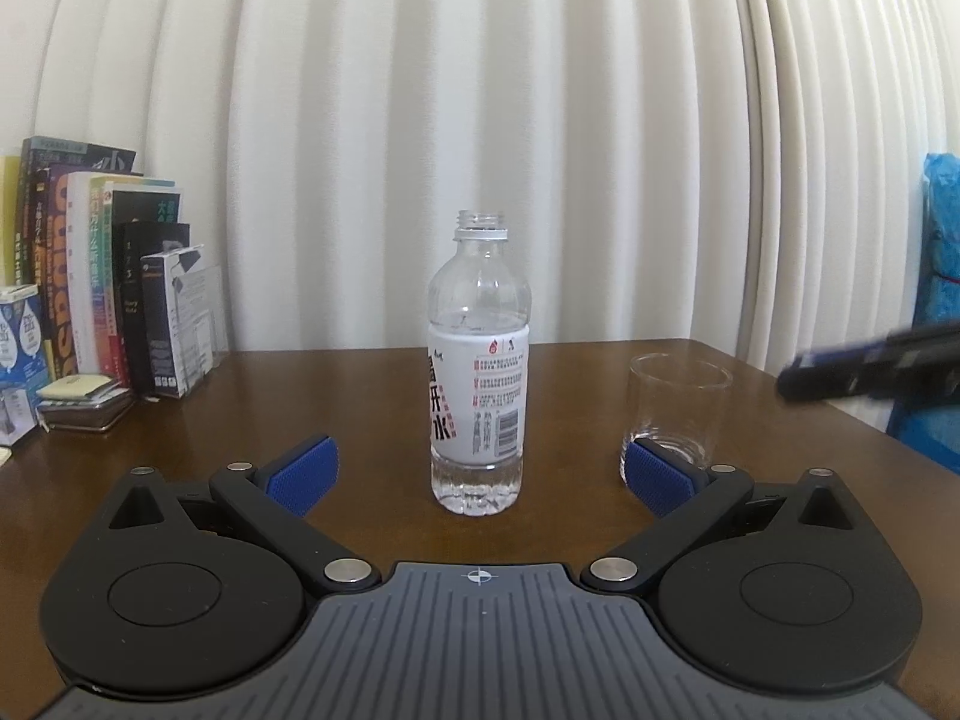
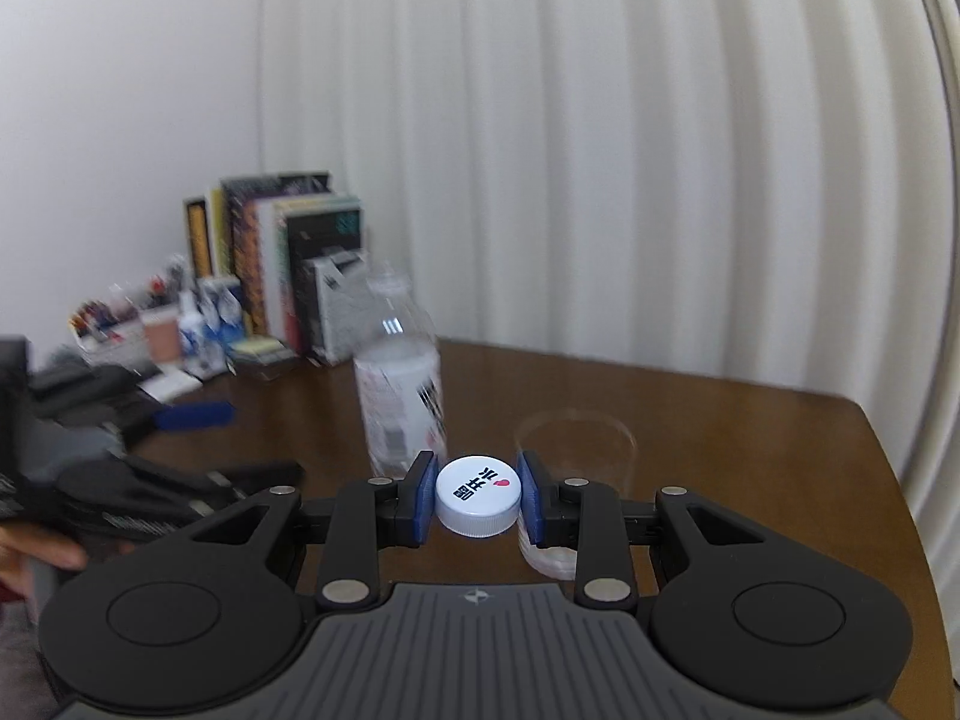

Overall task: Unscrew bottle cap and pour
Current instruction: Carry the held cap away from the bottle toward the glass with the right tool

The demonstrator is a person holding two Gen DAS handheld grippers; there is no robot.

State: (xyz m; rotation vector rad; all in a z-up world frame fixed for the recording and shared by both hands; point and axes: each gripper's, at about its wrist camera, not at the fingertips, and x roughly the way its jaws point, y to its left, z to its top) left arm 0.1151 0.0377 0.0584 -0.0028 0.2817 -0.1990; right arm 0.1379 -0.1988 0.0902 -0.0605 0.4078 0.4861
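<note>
A clear water bottle (image 1: 479,360) with a white label stands upright and uncapped on the brown table (image 1: 360,396), partly filled. My left gripper (image 1: 477,471) is open, its blue pads on either side of the bottle's base and apart from it. An empty clear glass (image 1: 678,408) stands to the bottle's right. My right gripper (image 2: 478,498) is shut on the white bottle cap (image 2: 478,495), held above the table in front of the blurred bottle (image 2: 399,384) and glass (image 2: 573,450). The right gripper shows blurred at the right edge of the left wrist view (image 1: 870,369).
Books (image 1: 90,264) and small boxes (image 1: 174,324) stand at the table's back left, with a metal tin (image 1: 84,411) in front. White curtains (image 1: 480,120) hang behind. A blue bag (image 1: 936,312) is off the right edge. The left gripper (image 2: 192,414) shows blurred at left.
</note>
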